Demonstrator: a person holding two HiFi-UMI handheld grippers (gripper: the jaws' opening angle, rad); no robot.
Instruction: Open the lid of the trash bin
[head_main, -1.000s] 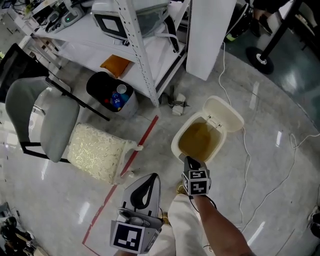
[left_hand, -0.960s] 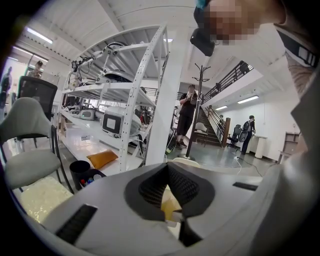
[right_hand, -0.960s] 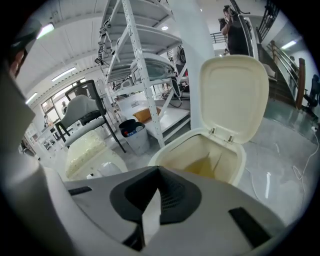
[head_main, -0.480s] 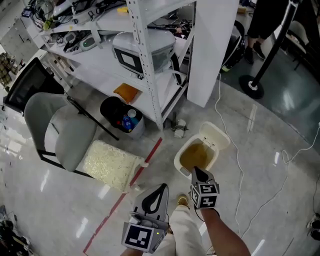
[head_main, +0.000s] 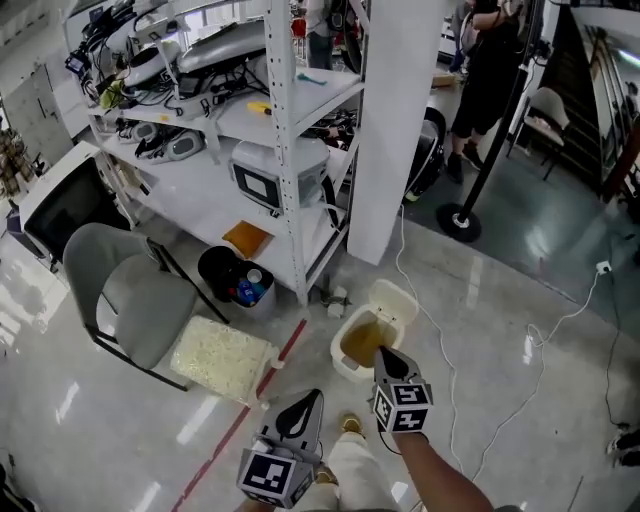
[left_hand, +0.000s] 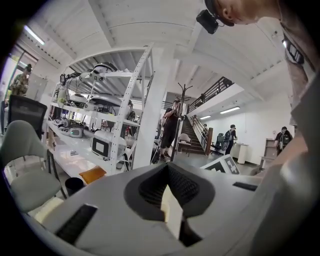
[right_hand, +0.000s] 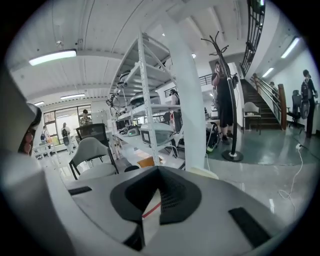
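Note:
A cream trash bin (head_main: 352, 357) stands on the glossy floor with its lid (head_main: 393, 301) swung up and back, so the yellowish liner inside shows. My right gripper (head_main: 382, 352) is shut, empty, and points at the bin's near right rim from just above. In the right gripper view only a cream edge of the lid (right_hand: 202, 173) peeks over the shut right gripper (right_hand: 158, 169). My left gripper (head_main: 308, 397) is shut and empty, lower left of the bin and apart from it. The left gripper (left_hand: 167, 166) faces the shelves.
A white metal shelf rack (head_main: 280, 150) and a white pillar (head_main: 392, 120) stand behind the bin. A black bucket (head_main: 232, 275) holding bottles, a grey chair (head_main: 135, 300) and a white cushion (head_main: 220, 358) sit to the left. Red floor tape (head_main: 235, 430) and white cables (head_main: 440, 360) run nearby.
The head view has lifted and pulled back, so the bin looks smaller and more of the room shows. The lid stays open and both grippers stay shut.

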